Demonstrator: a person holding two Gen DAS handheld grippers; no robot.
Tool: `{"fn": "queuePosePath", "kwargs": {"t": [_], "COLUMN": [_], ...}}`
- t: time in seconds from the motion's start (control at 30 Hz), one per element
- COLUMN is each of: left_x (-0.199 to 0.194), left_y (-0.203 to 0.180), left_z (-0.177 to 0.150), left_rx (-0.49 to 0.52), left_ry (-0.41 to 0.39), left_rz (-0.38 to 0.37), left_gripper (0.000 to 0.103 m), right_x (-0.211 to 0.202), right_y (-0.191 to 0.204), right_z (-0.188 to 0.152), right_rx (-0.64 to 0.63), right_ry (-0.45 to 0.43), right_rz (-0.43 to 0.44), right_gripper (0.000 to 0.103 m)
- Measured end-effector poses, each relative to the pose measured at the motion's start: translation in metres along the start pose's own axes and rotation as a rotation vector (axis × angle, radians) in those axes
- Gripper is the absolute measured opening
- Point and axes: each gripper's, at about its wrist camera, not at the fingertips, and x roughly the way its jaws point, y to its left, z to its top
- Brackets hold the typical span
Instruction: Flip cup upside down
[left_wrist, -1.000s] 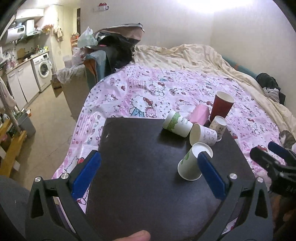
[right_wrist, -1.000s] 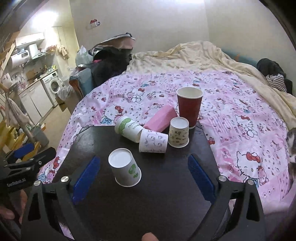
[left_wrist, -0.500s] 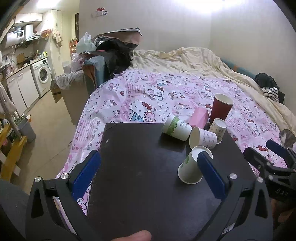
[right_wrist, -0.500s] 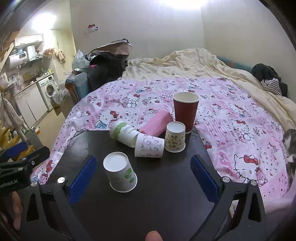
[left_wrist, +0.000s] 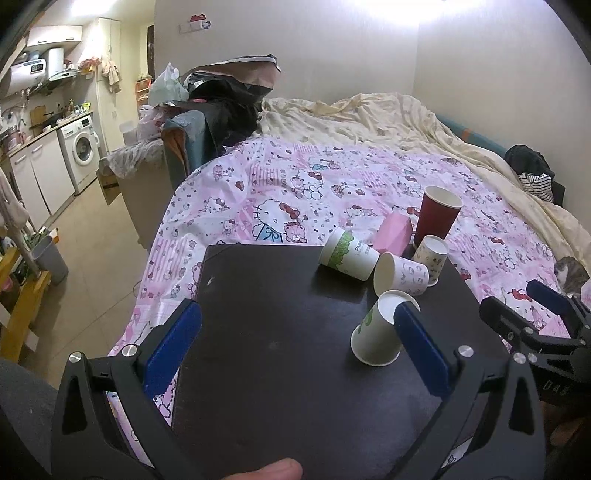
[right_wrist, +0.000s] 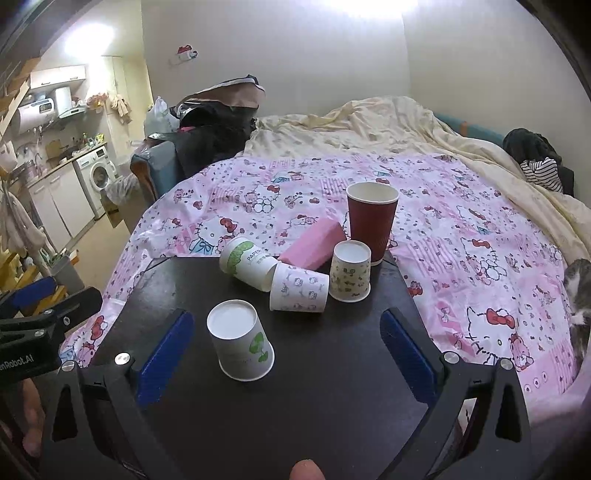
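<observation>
Table: dark top (right_wrist: 332, 387), set on pink sheet (right_wrist: 461, 229); five cups and one pink box on it.
Leaf cup (right_wrist: 240, 339): upside down, base up, rim on table; nearest of the cups; free of both tools; at 11 o'clock from the right gripper, at 1 o'clock from the left, partly behind that gripper's right pad (left_wrist: 421, 347).
Kitty cup (right_wrist: 299, 288): on its side, mouth toward the left gripper; touching green cup.
Green cup (right_wrist: 247, 260): on its side, at 10 o'clock from the kitty cup.
Patterned cup (right_wrist: 350, 275): upside down, just beside the kitty cup at its 2 o'clock.
Red cup (right_wrist: 371, 221): upright, mouth up, far edge of table; just behind the patterned cup.
Pink box (right_wrist: 314, 245): lying between green cup and red cup.
Left gripper (left_wrist: 295, 354): fingers wide apart, nothing between them; held above near table edge.
Right gripper (right_wrist: 288, 354): fingers wide apart, holding nothing; leaf cup stands just inside its left pad (right_wrist: 166, 354), whether touching I cannot tell.
Cat (right_wrist: 580, 295): at 3 o'clock, on sheet, mostly cut off.
</observation>
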Motion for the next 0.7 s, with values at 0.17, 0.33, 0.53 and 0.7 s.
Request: {"fn": "queuePosePath", "kwargs": {"t": [0.17,0.33,0.53,0.7], "left_x": [-0.0015,-0.0022,-0.0021,-0.0023], "left_y": [0.0011,0.0029,0.0038,0.0040], "left_z": [0.0005,0.0007,0.0012,0.0011], "left_rx": [-0.002,-0.005,-0.007,-0.007], "left_ry": [0.001,-0.005,-0.005,-0.004], "left_rz": [-0.002,-0.001,-0.003,-0.002], "left_gripper": [0.103,0.103,0.103,0.103], "right_x": [-0.0002,0.0000,-0.0007,-0.0009], "right_y": [0.0033,0.0039,0.0048,0.0047], "right_z": [-0.0007,-0.0012,-0.0005,-0.0006], "right_rx": [-0.014,-0.016,-0.017,-0.016], "right_ry": [-0.003,-0.003,-0.004,-0.003], "right_rz": [-0.001,0.000,0.000,-0.001], "right_gripper": [0.103,0.103,0.103,0.103]}}
